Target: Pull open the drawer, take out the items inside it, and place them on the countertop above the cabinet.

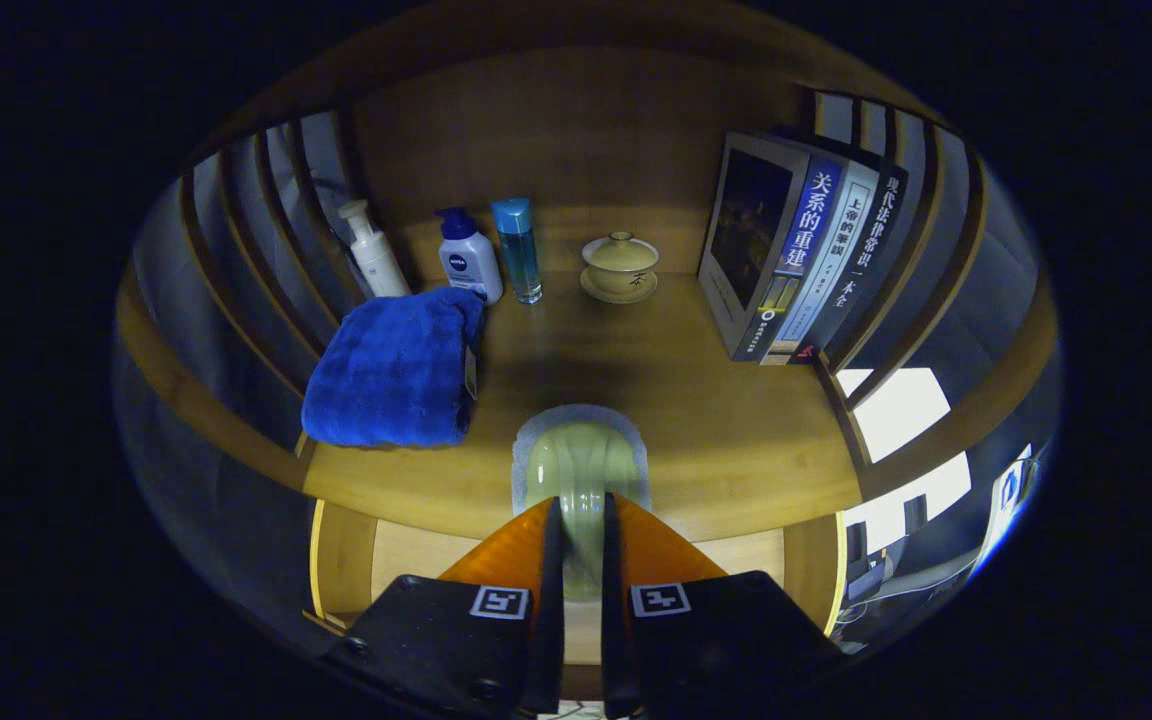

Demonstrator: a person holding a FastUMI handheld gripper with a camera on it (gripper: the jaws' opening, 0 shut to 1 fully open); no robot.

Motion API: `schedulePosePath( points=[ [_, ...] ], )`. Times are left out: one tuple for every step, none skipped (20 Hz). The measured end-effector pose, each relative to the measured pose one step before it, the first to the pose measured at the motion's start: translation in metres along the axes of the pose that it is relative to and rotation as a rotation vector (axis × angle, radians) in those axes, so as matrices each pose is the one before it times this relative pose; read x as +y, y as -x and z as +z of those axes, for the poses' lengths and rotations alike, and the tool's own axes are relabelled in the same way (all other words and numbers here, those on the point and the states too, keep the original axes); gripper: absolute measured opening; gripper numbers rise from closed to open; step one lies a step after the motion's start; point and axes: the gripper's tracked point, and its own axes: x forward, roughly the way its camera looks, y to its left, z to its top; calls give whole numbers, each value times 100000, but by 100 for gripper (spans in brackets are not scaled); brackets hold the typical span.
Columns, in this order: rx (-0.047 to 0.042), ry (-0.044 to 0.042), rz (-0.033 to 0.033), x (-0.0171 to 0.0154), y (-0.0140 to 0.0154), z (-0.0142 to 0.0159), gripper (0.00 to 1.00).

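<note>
My gripper (581,502) is shut on a glossy pale green item (576,465) with a greyish rim; both fingers press on its near part. The item is over the front edge of the wooden countertop (736,440), and I cannot tell whether it touches the wood. Below the fingers the drawer (341,560) stands pulled open, and its pale wooden floor shows on either side of them. What else lies in the drawer is hidden behind the gripper body.
A folded blue towel (391,370) lies left of the item. At the back stand a white pump bottle (373,255), a white bottle with a blue cap (466,260), a clear blue bottle (518,250) and a lidded tea bowl (620,268). Books (796,260) lean at the right.
</note>
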Motion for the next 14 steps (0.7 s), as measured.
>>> schedulePosePath(
  points=[
    [33,-468,43,-19,-538,316,24],
    [153,-719,-461,-16,-607,238,24],
    [34,-544,-176,-15,-493,309,24],
    [-66,-357,-292,-45,-500,366,24],
    [22,-279,-414,-29,-487,371,24],
    [72,-414,-420,-64,-479,222,24],
    [-248,-390,-221,107,-531,439,24],
    [-534,-108,-273,-125,-464,500,24],
    [-335,90,-468,47,-441,360,24],
    [-234,93,-358,24,-341,441,24],
    [-323,305,-392,-6,-486,330,24],
    [-249,297,-401,-40,-292,407,24],
    [-261,98,-614,-12,-516,345,24],
    [-356,-504,-855,-142,-157,218,25]
  ],
)
